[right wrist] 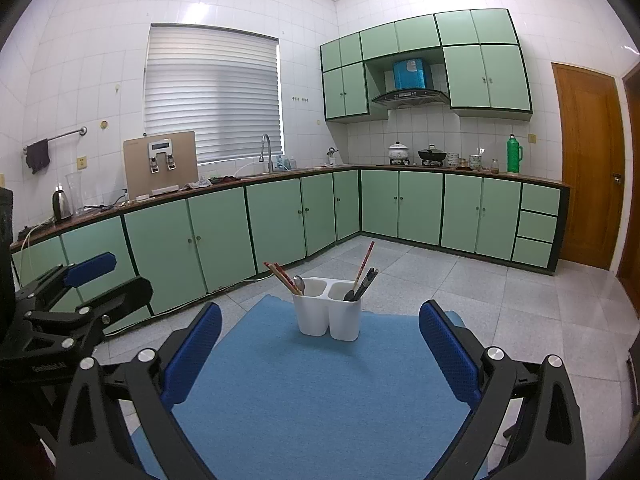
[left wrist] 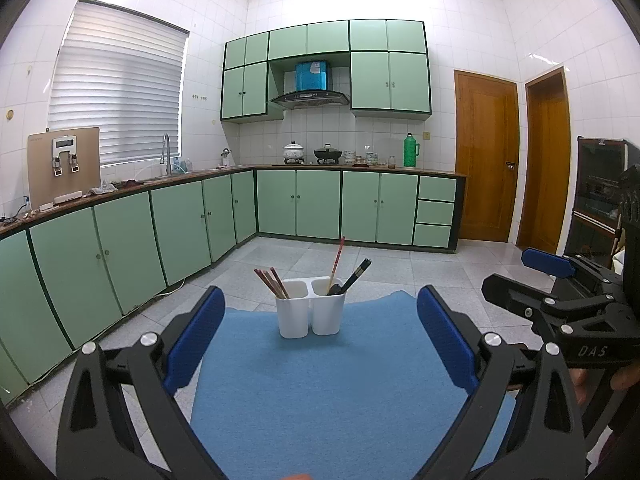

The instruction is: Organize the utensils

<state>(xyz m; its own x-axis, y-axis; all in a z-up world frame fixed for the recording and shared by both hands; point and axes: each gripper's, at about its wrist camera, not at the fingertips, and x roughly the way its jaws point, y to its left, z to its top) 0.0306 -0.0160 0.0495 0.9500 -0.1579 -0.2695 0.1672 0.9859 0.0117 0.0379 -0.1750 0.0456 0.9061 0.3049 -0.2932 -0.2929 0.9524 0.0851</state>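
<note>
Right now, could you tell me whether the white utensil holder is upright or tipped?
Upright: the white utensil holder stands flat on the blue mat, its chopsticks pointing upward.

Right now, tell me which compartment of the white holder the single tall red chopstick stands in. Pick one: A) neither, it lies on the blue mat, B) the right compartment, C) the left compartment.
B: the tall red chopstick rises from the right compartment of the white holder, beside the black utensils; the left compartment holds a separate chopstick bundle.

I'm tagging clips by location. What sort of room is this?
A home kitchen, most likely: green cabinets under an L-shaped counter, a sink faucet, and pots on a stove beneath a range hood.
</note>
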